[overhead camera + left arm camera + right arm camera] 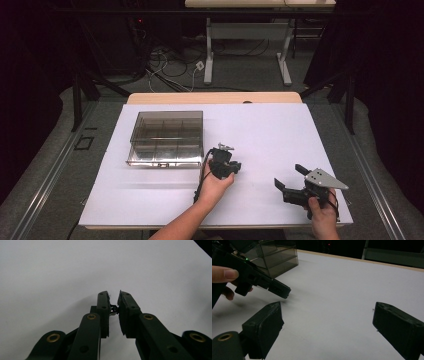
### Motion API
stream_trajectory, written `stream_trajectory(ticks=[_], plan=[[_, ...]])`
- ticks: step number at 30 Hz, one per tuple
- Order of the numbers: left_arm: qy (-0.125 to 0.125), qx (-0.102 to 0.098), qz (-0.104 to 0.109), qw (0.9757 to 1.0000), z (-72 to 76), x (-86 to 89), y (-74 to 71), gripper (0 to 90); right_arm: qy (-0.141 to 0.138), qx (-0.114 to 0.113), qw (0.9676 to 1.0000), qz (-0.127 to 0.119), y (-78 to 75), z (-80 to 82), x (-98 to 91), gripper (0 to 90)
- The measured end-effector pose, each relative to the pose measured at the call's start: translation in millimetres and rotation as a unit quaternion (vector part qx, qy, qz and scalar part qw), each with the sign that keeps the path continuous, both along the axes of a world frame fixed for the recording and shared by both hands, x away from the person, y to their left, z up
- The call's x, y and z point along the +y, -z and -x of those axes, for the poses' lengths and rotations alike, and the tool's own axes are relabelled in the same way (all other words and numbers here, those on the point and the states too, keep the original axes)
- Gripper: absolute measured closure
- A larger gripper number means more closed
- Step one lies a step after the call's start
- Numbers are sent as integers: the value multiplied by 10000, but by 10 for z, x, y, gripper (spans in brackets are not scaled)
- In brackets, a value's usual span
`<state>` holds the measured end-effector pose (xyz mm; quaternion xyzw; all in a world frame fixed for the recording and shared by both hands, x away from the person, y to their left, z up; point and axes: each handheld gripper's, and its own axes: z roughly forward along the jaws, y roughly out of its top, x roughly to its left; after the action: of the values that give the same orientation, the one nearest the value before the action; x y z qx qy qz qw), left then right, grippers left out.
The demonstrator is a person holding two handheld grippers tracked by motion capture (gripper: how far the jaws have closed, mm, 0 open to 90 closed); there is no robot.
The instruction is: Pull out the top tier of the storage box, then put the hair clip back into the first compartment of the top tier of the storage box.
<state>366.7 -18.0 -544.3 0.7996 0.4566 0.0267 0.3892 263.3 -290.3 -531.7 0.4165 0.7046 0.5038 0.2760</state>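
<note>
A smoky clear compartment box [166, 138] sat toward the table's [260, 125] far-left corner, lid apparently shut. Just right of it, the left gripper [223, 165] pointed down at the white surface, jaws nearly together on a tiny dark part [114, 309], probably meant for a compartment. Near the front-right corner, the right gripper [290, 181] waited with jaws wide apart, empty.
</note>
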Motion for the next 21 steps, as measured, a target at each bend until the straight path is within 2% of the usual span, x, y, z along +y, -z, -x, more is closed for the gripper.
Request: stream_trajectory(ticks=[6,11,21], plan=[[52,-81,24,10000,30,3,-59,790,-22,1,10000,13,-2,-3,1,88],[48,-155,167,9997,68,20,-134,791,-22,20,10000,22,-6,-1,0,88],[109,-299,240,9992,131,72,-279,791,-5,5,10000,39,-2,-5,12,88]])
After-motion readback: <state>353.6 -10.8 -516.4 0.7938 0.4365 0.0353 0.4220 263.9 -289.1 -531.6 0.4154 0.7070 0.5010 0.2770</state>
